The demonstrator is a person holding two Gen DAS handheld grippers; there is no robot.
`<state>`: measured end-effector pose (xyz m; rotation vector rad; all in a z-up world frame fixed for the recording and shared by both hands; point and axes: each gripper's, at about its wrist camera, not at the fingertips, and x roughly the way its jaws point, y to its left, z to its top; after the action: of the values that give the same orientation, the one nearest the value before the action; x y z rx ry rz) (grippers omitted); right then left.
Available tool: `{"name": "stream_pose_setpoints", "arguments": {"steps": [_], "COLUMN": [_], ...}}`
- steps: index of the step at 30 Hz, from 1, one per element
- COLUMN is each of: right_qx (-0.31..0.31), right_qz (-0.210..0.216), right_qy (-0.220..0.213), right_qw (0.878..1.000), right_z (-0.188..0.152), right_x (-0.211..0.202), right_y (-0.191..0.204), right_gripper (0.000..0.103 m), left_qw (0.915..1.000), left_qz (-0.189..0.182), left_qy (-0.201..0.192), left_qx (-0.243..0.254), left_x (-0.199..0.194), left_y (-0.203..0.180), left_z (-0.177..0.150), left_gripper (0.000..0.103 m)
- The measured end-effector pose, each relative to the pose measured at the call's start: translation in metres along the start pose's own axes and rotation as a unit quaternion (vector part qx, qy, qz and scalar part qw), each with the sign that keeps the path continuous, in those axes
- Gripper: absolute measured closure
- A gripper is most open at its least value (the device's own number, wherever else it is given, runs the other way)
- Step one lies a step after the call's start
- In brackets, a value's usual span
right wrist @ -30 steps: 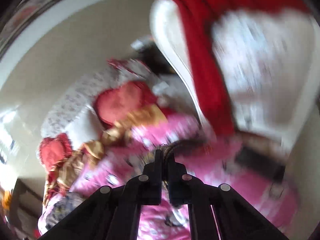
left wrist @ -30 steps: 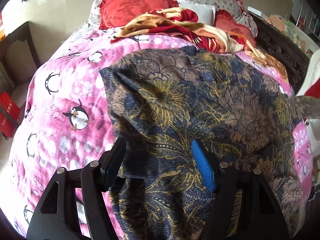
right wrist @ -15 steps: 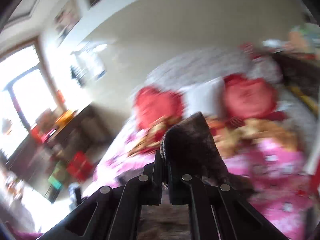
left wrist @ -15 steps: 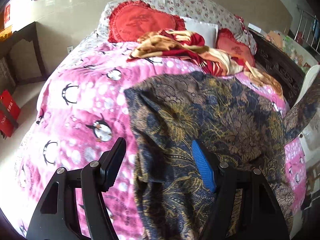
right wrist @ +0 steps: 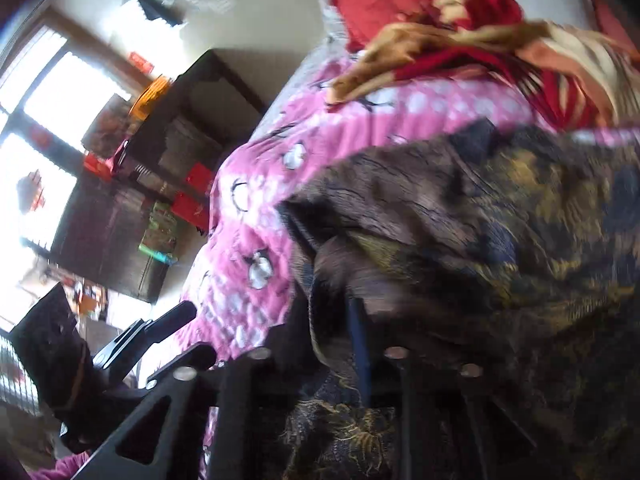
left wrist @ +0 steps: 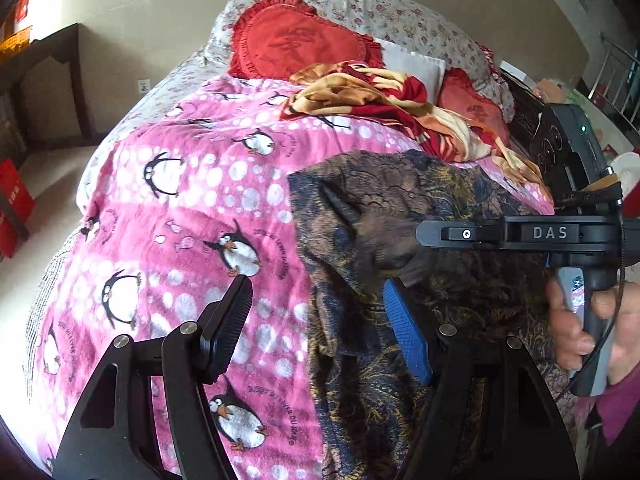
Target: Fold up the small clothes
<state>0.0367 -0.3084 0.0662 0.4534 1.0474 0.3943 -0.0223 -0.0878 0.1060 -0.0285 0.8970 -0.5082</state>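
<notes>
Dark floral garment [left wrist: 440,248] spread over the right half of the left wrist view, lying on the pink penguin blanket [left wrist: 192,208] that covers the bed. Left edge of the cloth running down the middle of the frame, with a ridge of folded fabric near its top left corner. Left tongs [left wrist: 320,332] at lower centre, spread wide: black finger over the pink blanket, blue-padded finger over the garment, nothing between them. Right tongs [left wrist: 424,234] reaching in from the right edge, held by the right hand [left wrist: 580,328] at lower right, tip over a raised bunch of the cloth.

In the blurred right wrist view, right tongs [right wrist: 356,320] at lower centre, pressed together and pinching a flap of the garment [right wrist: 500,208], which fills the right half. Left tongs [right wrist: 180,336] visible at lower left. Red heart cushion [left wrist: 296,44] and crumpled red-and-gold blanket [left wrist: 380,96] toward the top of the bed.
</notes>
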Motion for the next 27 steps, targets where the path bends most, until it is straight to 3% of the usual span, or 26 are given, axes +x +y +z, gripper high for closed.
{"name": "stream_pose_setpoints", "arguments": {"steps": [2,4,8,10,15,16,17,19,20,22,27], "right_qx": [0.004,-0.003,-0.017,0.007,0.066,0.072,0.083,0.103,0.114,0.134,0.138], "right_qz": [0.021,0.016,-0.046,-0.065,-0.121,-0.134,-0.157,-0.184,-0.188,-0.180,-0.177], "right_qy": [-0.025,-0.052,-0.095,-0.120,-0.157,-0.161,-0.162,-0.156,-0.156,-0.161,-0.179], "right_qw": [0.999,0.999,0.994,0.991,0.978,0.975,0.971,0.965,0.963,0.961,0.958], "right_z": [-0.007,-0.018,-0.061,-0.085,-0.142,-0.149,-0.156,-0.164,-0.168,-0.172,-0.167], "right_x": [-0.023,-0.058,-0.132,-0.164,-0.219,-0.224,-0.229,-0.229,-0.228,-0.229,-0.225], "right_y": [-0.011,-0.018,-0.043,-0.063,-0.109,-0.115,-0.126,-0.142,-0.149,-0.160,-0.163], "right_gripper": [0.053,0.053,0.046,0.039,0.039,0.039,0.039,0.039,0.039,0.039,0.039], "left_qw": [0.9998,0.9996,0.9992,0.9991,0.9982,0.9981,0.9981,0.9979,0.9983,0.9987,0.9984], "left_qz": [-0.012,-0.016,-0.012,0.004,0.019,0.015,0.005,-0.004,-0.007,-0.015,-0.048], "left_qy": [0.002,0.010,0.036,0.034,0.048,0.055,0.060,0.064,0.056,0.043,0.024], "left_qx": [0.013,0.024,0.016,0.025,0.031,0.023,0.015,0.013,0.015,0.021,0.019], "left_x": [0.004,0.013,0.047,0.062,0.095,0.101,0.104,0.102,0.097,0.084,0.045], "left_y": [-0.006,-0.015,-0.026,-0.035,-0.052,-0.053,-0.053,-0.055,-0.056,-0.058,-0.051], "left_z": [0.000,0.001,0.004,0.008,0.023,0.023,0.024,0.024,0.025,0.026,0.039], "left_gripper": [0.034,0.033,0.033,0.033,0.034,0.037,0.057,0.084,0.091,0.096,0.097]}}
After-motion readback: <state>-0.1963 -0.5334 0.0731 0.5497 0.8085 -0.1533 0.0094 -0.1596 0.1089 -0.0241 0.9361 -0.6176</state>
